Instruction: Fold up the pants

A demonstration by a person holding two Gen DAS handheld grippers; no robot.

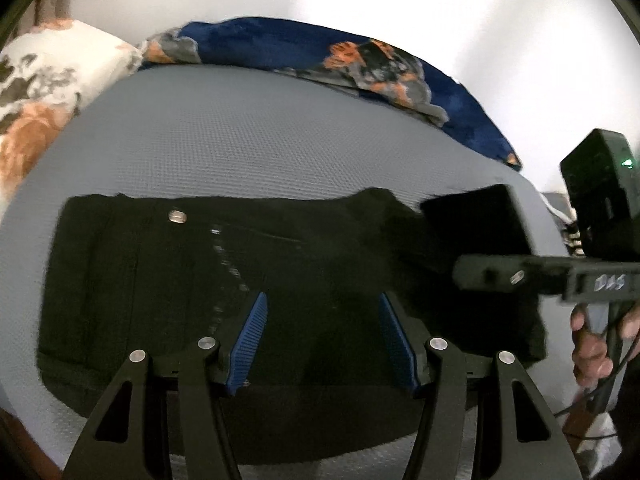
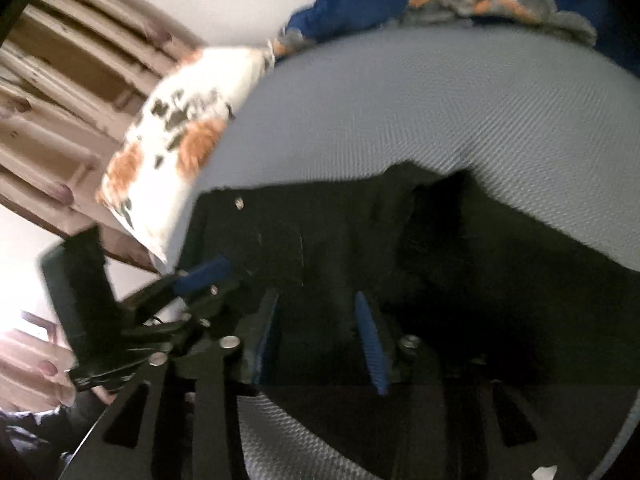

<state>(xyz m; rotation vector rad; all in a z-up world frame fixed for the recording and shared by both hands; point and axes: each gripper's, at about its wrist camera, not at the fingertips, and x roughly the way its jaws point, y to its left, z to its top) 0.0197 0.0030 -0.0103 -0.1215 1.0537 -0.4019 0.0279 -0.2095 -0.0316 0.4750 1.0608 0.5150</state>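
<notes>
1 black pants (image 1: 168, 280), 2 open grippers (image 1: 322, 312) (image 2: 320, 316), 2 pillows (image 1: 48, 92) (image 1: 320, 52).

Your black pants (image 1: 240, 280) lie folded flat on the grey mattress (image 1: 240, 132), waistband toward the far edge, silver button (image 1: 177, 216) up, right end bunched and rumpled.

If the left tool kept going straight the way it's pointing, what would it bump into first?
Most likely the black pants spread on the grey mattress. The left tool points down at them with nothing visible between, though depth is hard to judge.
</notes>
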